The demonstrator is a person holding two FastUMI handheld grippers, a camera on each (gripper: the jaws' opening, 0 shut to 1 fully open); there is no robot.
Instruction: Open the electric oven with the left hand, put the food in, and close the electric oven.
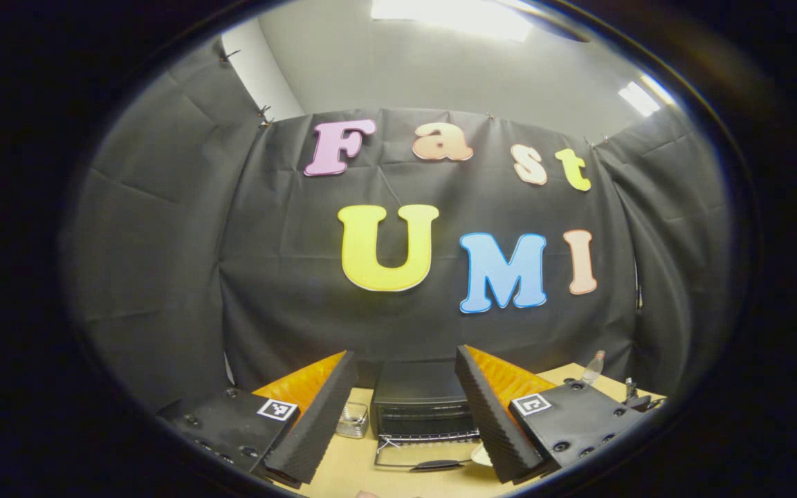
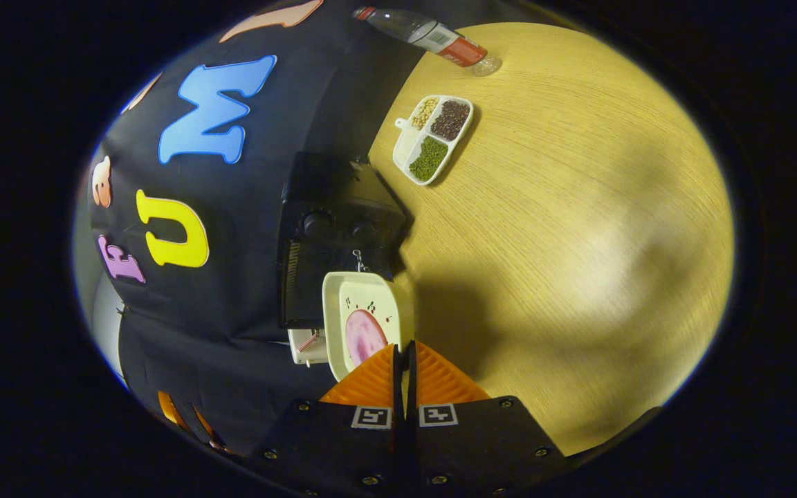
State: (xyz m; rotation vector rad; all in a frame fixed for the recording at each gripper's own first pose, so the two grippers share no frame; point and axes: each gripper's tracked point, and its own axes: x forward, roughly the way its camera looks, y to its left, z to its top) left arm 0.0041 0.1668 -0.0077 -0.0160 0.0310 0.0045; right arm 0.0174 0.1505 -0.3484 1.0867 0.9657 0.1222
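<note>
The black electric oven (image 1: 418, 398) stands at the back of the table, its door (image 1: 426, 449) folded down and open, with a wire rack showing at the mouth. My left gripper (image 1: 405, 351) hangs open in front of it, nothing between its fingers. In the right gripper view the oven (image 2: 333, 228) appears rolled sideways. My right gripper (image 2: 404, 349) is shut on the rim of a cream square plate (image 2: 357, 311) carrying a pink round of food (image 2: 365, 335). The plate hovers close in front of the oven.
A small clear glass container (image 1: 353, 420) sits left of the oven. A divided white tray of beans (image 2: 433, 138) and a lying bottle (image 2: 433, 33) rest on the wooden table (image 2: 564, 242) beyond the oven. An upright bottle (image 1: 593, 366) stands at the far right.
</note>
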